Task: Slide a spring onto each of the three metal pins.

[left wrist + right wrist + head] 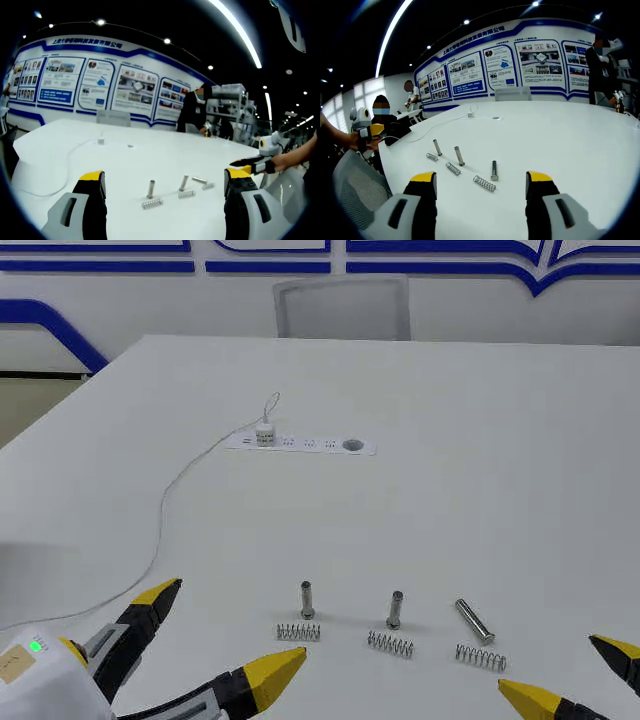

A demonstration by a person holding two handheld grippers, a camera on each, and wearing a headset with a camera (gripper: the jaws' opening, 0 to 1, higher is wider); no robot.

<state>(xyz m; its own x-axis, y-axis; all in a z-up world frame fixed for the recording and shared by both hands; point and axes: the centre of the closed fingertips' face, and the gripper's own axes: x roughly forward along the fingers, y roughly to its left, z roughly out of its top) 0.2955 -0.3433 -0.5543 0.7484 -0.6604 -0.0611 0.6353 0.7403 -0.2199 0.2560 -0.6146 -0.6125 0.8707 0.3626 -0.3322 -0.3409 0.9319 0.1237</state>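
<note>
Left gripper [218,632] is hanging low over the near left of the white table [480,440]. Its jaws are spread wide and gripping nothing. Right gripper [565,672] is hanging at the near right, jaws also parted with nothing between them. Both are sitting short of the parts and touching none of them.

The parts are sitting in a row between the two grippers, near the table's front edge. Left pin [307,600] is standing upright, with left spring [298,632] lying just in front of it, apart from it. Middle pin [395,609] is standing upright too, with middle spring [390,644] lying just in front. Right pin [474,621] is lying on its side at an angle, and right spring [481,657] is lying just in front of that. All three springs are lying loose on the tabletop, none on a pin yet.

Farther back, mid-table, a white power strip [320,444] is lying flat with a small white plug [265,432] sitting in its left end. A thin white cable [165,510] is trailing from it toward the near left edge. A grey chair [342,308] is standing at the far side of the table.

In the gripper views, a wall of display boards [135,90] is running behind the table, and people are standing near it.
</note>
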